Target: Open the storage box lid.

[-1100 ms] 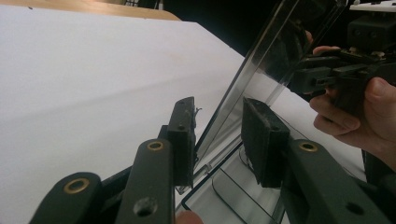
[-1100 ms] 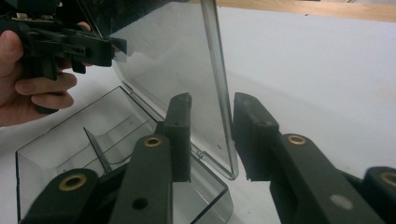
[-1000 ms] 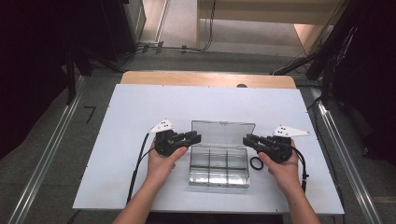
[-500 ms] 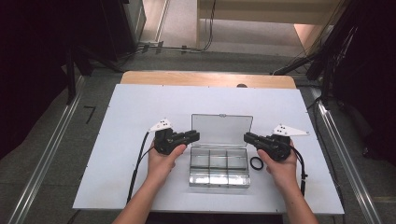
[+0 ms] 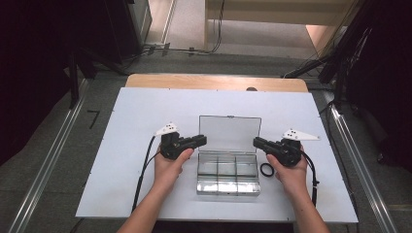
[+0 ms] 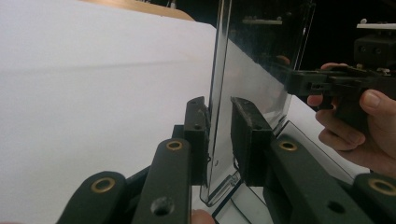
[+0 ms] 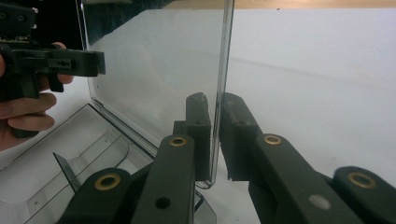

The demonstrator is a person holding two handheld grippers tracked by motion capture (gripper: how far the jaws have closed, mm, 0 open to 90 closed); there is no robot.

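- High view: I see a clear compartment box (image 5: 227,174) at mid-table, its lid (image 5: 230,133) upright; left gripper (image 5: 200,141) and right gripper (image 5: 257,142) meet the lid's side edges. Black ring (image 5: 266,170) partly behind the right hand.
- Left gripper view: jaws just closing around the lid (image 6: 252,79) edge; contact unclear.
- Right gripper view: jaws pinch the lid (image 7: 154,70); the box (image 7: 70,177) is cut off.

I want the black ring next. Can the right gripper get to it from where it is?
Probably yes, once it lets go. The right gripper is busy with the upright clear lid between its jaws, but the black ring lies on bare table just below that hand, nothing covering it.
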